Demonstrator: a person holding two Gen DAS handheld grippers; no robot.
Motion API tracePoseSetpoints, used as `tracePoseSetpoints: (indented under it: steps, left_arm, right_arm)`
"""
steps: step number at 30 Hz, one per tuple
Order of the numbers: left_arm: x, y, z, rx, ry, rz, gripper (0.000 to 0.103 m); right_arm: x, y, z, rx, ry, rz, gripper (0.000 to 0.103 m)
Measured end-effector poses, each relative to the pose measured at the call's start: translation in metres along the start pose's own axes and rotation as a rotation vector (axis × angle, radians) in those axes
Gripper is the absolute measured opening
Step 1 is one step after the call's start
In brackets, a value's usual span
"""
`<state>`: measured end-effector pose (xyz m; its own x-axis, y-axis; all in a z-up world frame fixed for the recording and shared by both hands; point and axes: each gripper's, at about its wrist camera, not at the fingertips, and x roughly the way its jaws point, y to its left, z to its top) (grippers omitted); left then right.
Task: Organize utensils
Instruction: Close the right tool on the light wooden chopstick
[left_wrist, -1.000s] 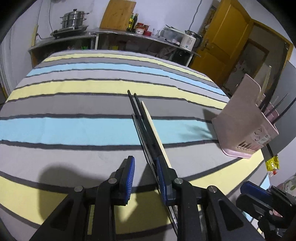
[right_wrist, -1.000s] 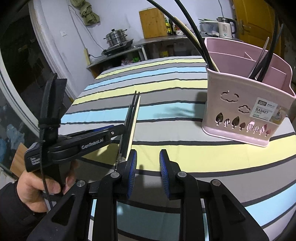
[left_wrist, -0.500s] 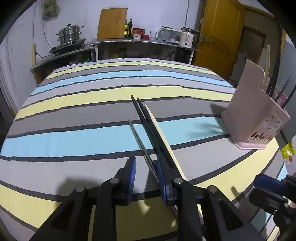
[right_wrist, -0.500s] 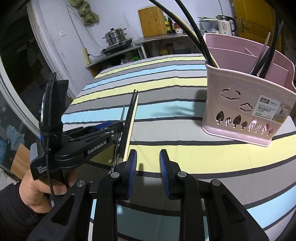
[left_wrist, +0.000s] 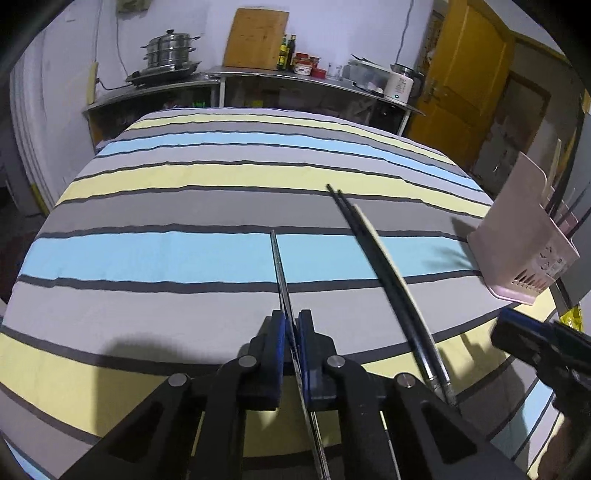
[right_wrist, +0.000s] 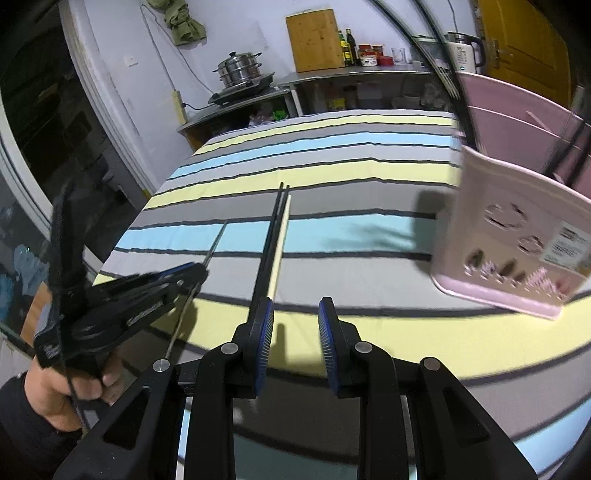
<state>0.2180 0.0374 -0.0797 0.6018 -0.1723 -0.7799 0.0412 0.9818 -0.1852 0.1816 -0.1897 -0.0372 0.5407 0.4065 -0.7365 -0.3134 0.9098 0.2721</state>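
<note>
Over the striped cloth (left_wrist: 155, 254), left tongs (left_wrist: 291, 328) clamp a metal chopstick (left_wrist: 280, 269); right tongs (right_wrist: 295, 325) gape empty.

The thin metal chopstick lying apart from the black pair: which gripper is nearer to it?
Left. The left gripper has just closed its jaws on the thin metal chopstick. The right gripper is open and empty, off to the side by the black chopsticks.

On the tabletop (left_wrist: 155, 258) a metal chopstick (left_wrist: 277, 266) lies left of the three chopsticks (left_wrist: 373, 254) lying side by side, the utensil basket (right_wrist: 517, 240) stands well to their right, utensils upright inside.
</note>
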Motion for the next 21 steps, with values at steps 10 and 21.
tracePoseSetpoints:
  steps: [10, 21]
  left_arm:
    - [0.009, 0.008, 0.012, -0.03, 0.021, -0.027, 0.007]
    - [0.019, 0.002, 0.023, 0.016, 0.004, 0.017, 0.008]
  right_arm:
    - [0.055, 0.002, 0.021, 0.005, 0.063, -0.013, 0.026]
    - [0.067, 0.012, 0.024, -0.048, 0.087, -0.063, 0.026]
